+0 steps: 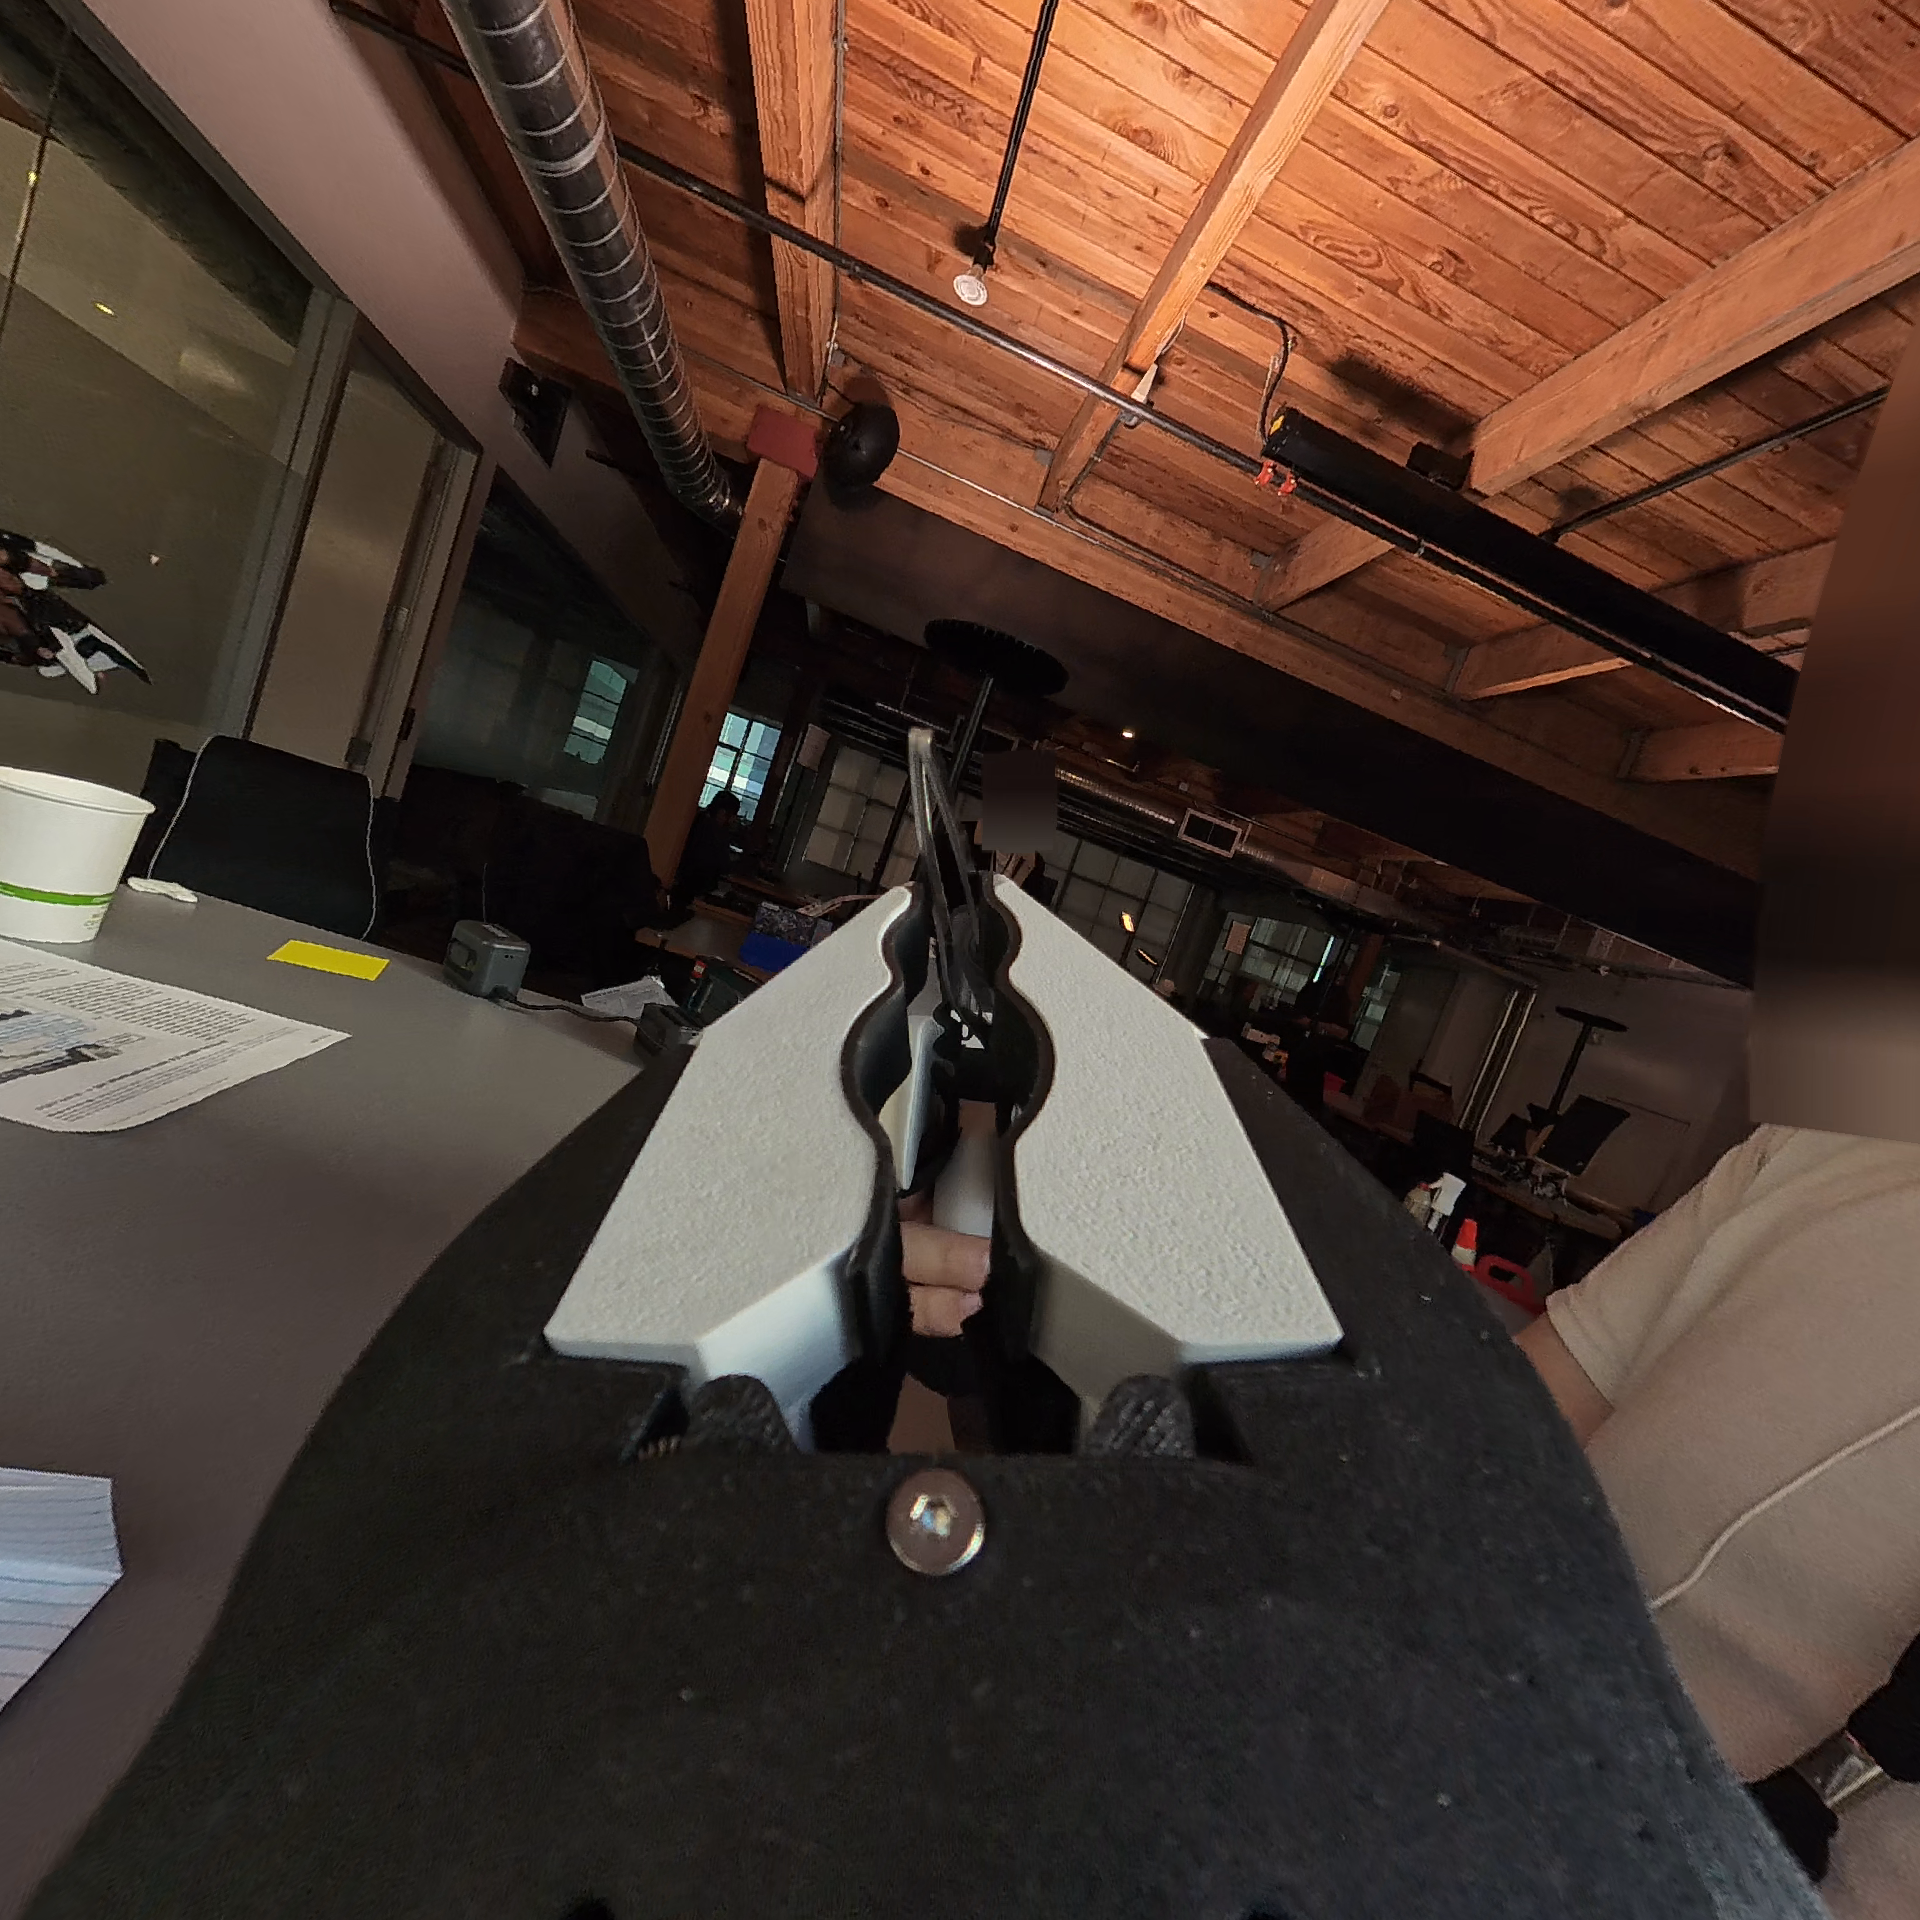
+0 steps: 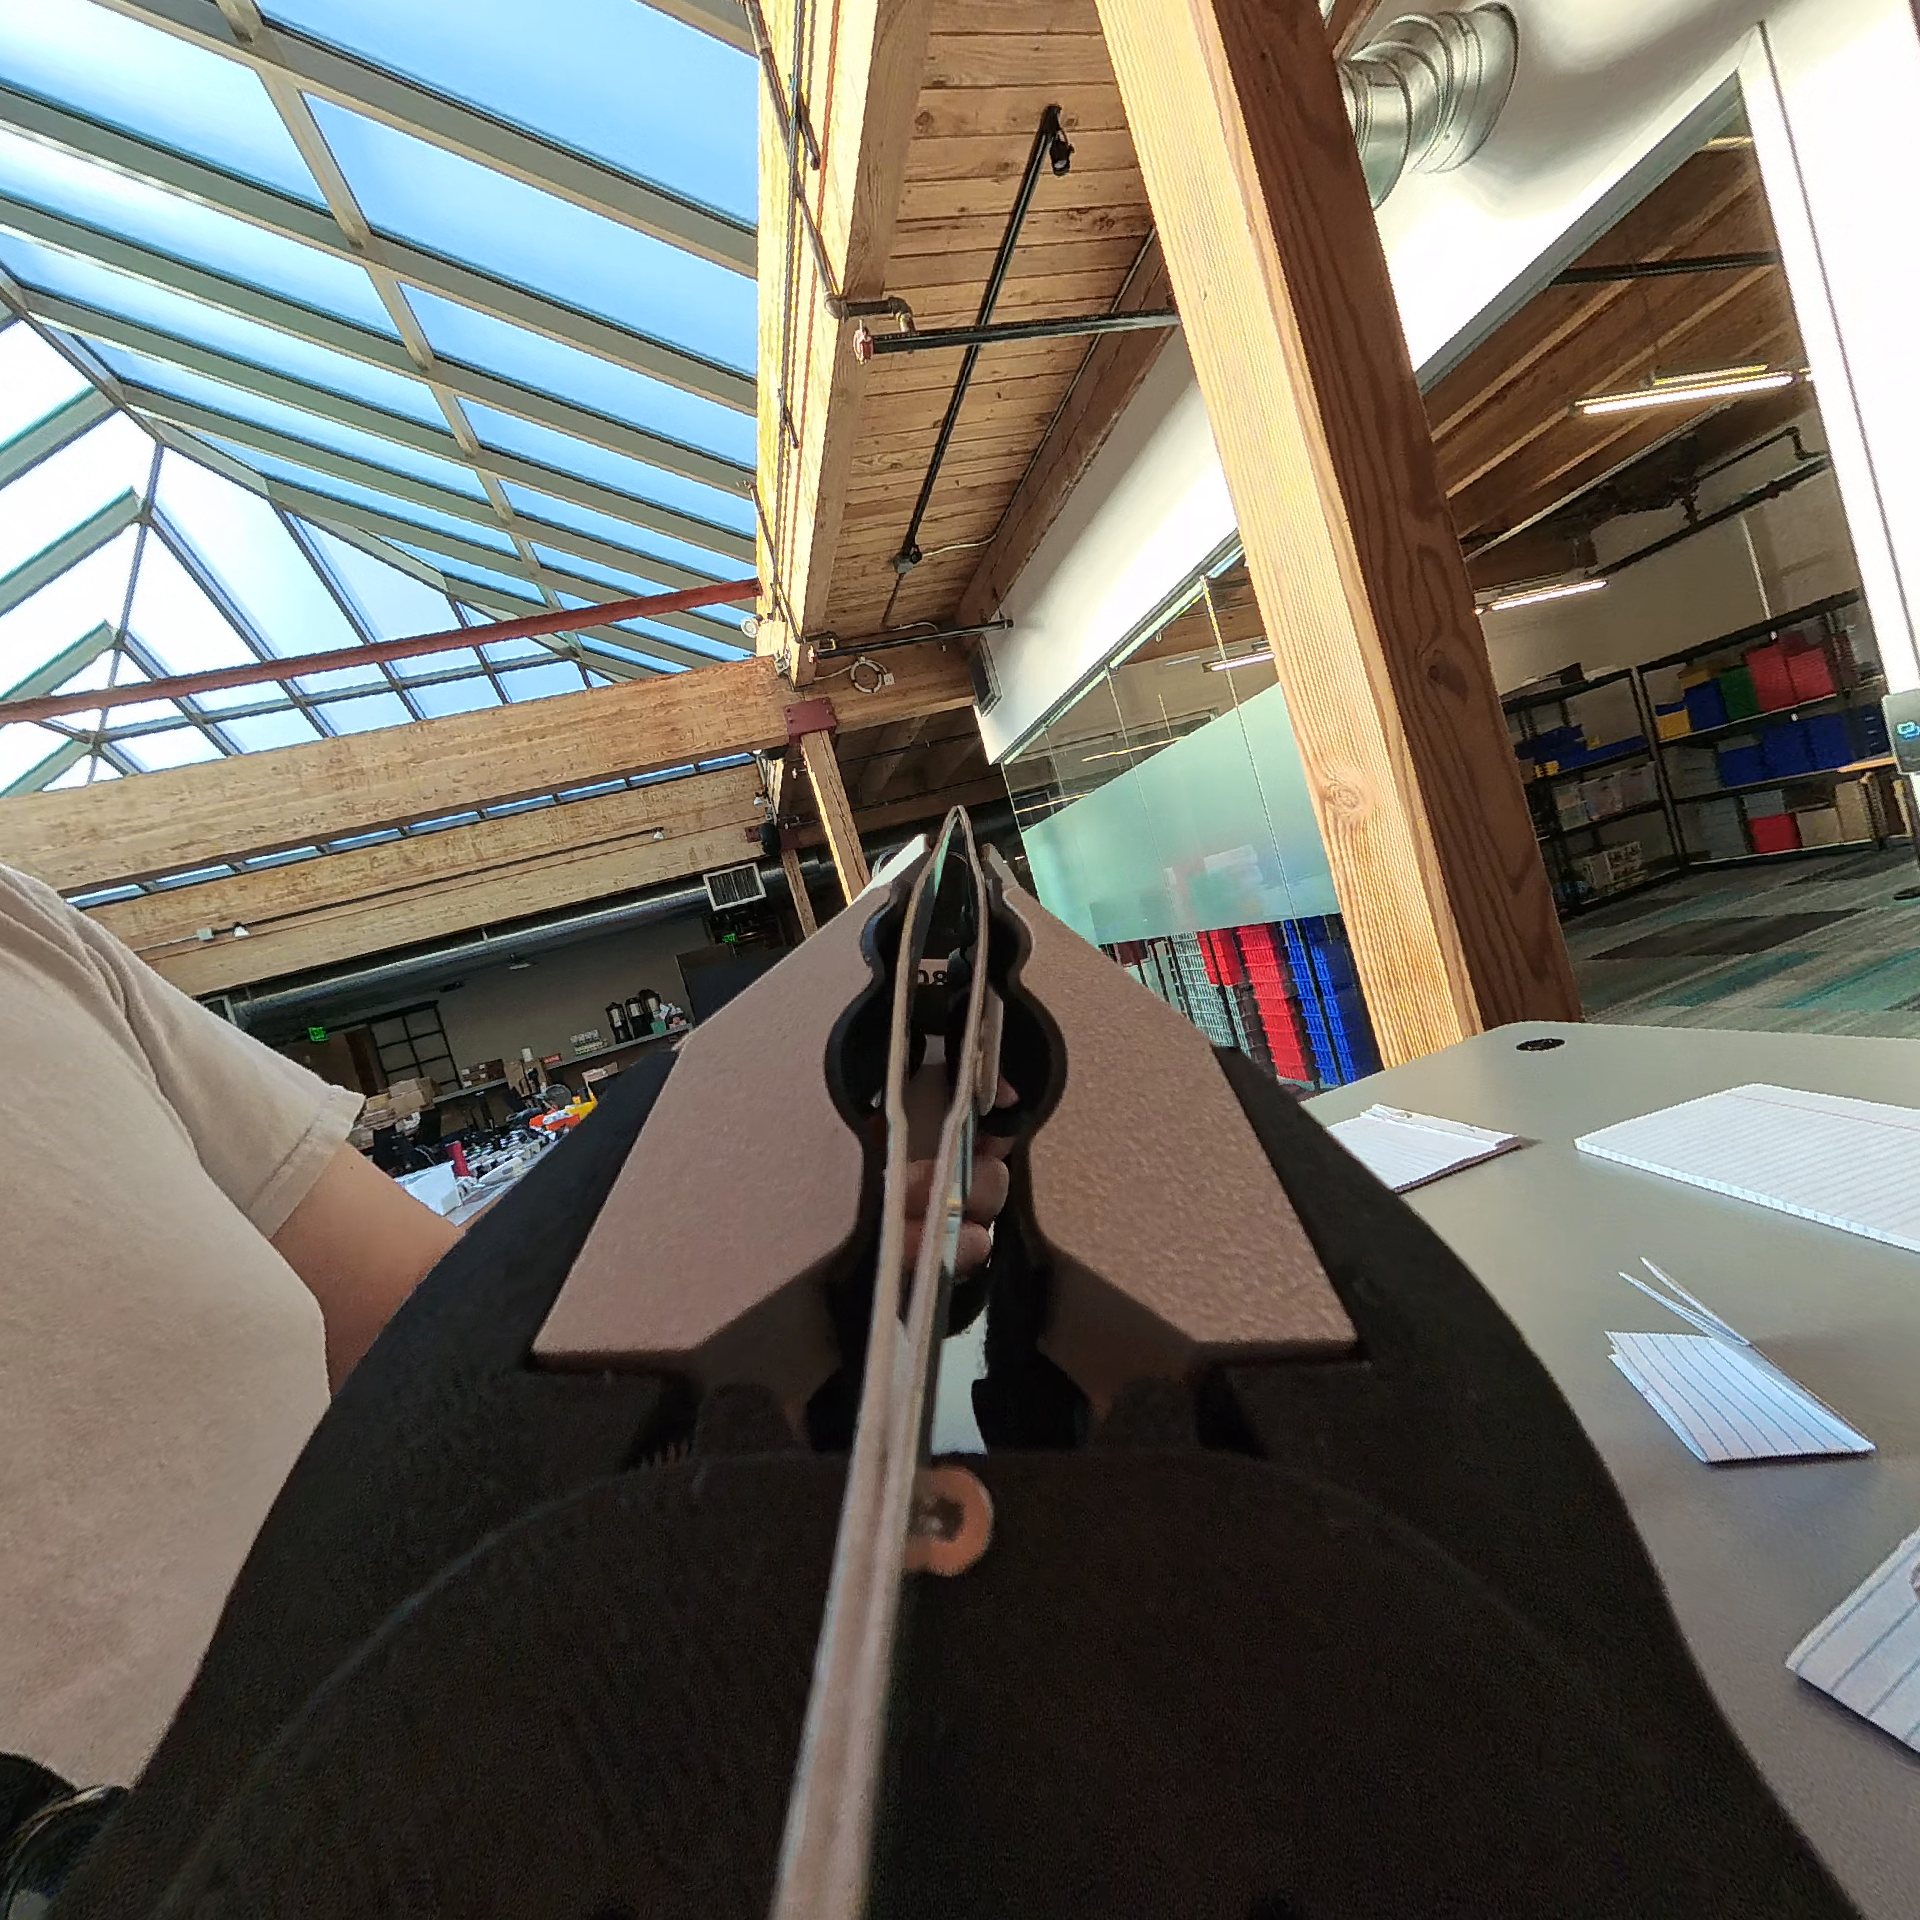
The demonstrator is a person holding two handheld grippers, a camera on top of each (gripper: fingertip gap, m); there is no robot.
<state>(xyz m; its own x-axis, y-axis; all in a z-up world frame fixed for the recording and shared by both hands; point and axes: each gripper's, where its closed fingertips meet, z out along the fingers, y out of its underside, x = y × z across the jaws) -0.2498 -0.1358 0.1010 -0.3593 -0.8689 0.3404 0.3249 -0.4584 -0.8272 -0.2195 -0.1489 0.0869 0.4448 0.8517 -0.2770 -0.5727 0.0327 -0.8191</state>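
Operator: Grip, left side: what shows?

Guide: Nearest you, your left gripper [image 1: 951, 894] has its white fingers drawn together on a black clip [image 1: 961, 997]. The clip's wire loop [image 1: 925, 790] stands out past the tips. A white piece sits in the same gap; what it is cannot be told. Beyond lie the grey table [image 1: 312, 1195], a printed sheet [image 1: 135, 1029], a yellow note [image 1: 327, 958] and a white paper cup [image 1: 62, 862].

Operator: And the right?

Guide: Your right gripper [image 2: 951, 862] has its brown fingers closed about a long wire loop [image 2: 857, 1662], which runs from the camera up to the tips with a thin edge beside it. Whether both grippers share one object cannot be told. On the table to your right lies a folded lined card [image 2: 1735, 1403], then a lined sheet [image 2: 1766, 1153]. Farther off stands a wooden post [image 2: 1351, 623].

Operator: Handling advice?

Guide: In my judgement, thin wire slips and twists easily. Squeeze evenly, hold your wrists aligned, and avoid pulling the two grips apart.
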